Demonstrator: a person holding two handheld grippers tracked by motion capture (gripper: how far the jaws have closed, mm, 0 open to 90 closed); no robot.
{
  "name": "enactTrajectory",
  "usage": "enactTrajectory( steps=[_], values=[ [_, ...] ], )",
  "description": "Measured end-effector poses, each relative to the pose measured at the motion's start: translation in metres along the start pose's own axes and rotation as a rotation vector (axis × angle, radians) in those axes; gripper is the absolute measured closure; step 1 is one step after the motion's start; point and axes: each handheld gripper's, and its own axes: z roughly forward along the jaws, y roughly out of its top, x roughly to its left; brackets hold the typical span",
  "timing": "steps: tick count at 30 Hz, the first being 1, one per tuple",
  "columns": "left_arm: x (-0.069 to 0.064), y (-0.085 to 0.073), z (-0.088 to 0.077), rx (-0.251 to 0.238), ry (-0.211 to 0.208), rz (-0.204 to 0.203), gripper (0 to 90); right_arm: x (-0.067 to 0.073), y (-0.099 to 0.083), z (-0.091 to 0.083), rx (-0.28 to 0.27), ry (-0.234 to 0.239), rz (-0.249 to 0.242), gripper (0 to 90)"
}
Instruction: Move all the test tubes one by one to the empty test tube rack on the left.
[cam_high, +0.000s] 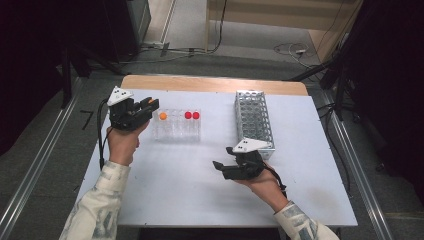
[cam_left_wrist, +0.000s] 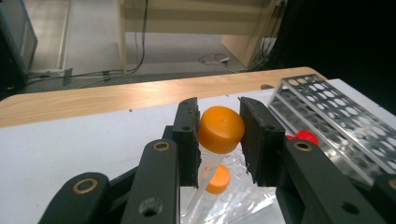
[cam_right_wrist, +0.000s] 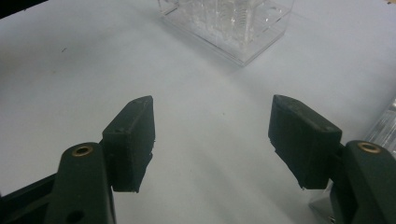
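The left gripper (cam_left_wrist: 219, 135) is clamped on a clear plastic tube with an orange screw cap (cam_left_wrist: 220, 129): in the left gripper view the cap sits squarely between the two black pads, touching both, and the clear body of the tube hangs down between the jaws. In the high view this gripper (cam_high: 148, 104) is held above the far left part of the white tabletop (cam_high: 190, 195), with the orange cap (cam_high: 150, 101) showing at its tip, just left of a clear plastic rack (cam_high: 177, 131).

That rack stands on the tabletop and carries a second orange-capped tube (cam_high: 163, 116) at its left end and two red-capped tubes (cam_high: 192, 115) towards its right end. In the left gripper view the second orange cap (cam_left_wrist: 218, 179) lies directly below the held tube, a little apart from it.

The right gripper (cam_high: 218, 167) hovers over the nearer middle of the tabletop, its jaws spread wide with nothing between them; in the right gripper view only bare white surface lies between the pads (cam_right_wrist: 130, 140). Just behind it stands a long perforated metal rack (cam_high: 253, 119), well apart from the held tube.
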Motion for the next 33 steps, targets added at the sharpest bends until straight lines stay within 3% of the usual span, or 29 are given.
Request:
enactTrajectory(
  steps=[12, 14, 28, 33],
  values=[
    [0.002, -0.012, 0.011, 0.032, 0.015, -0.005, 66.1, -0.001, 0.000, -0.004, -0.005, 0.003, 0.004, 30.3],
    [0.003, -0.012, 0.009, 0.028, 0.009, -0.014, 60.3, -0.001, 0.000, -0.004, -0.005, 0.004, 0.004, 30.3],
    [0.009, -0.024, -0.006, 0.042, 0.008, -0.058, 55.2, -0.008, -0.003, -0.003, -0.018, -0.033, 0.023, 30.3],
    [0.008, -0.040, -0.017, 0.056, 0.014, -0.077, 43.1, -0.012, -0.007, -0.006, -0.024, -0.052, 0.033, 30.3]
  ],
)
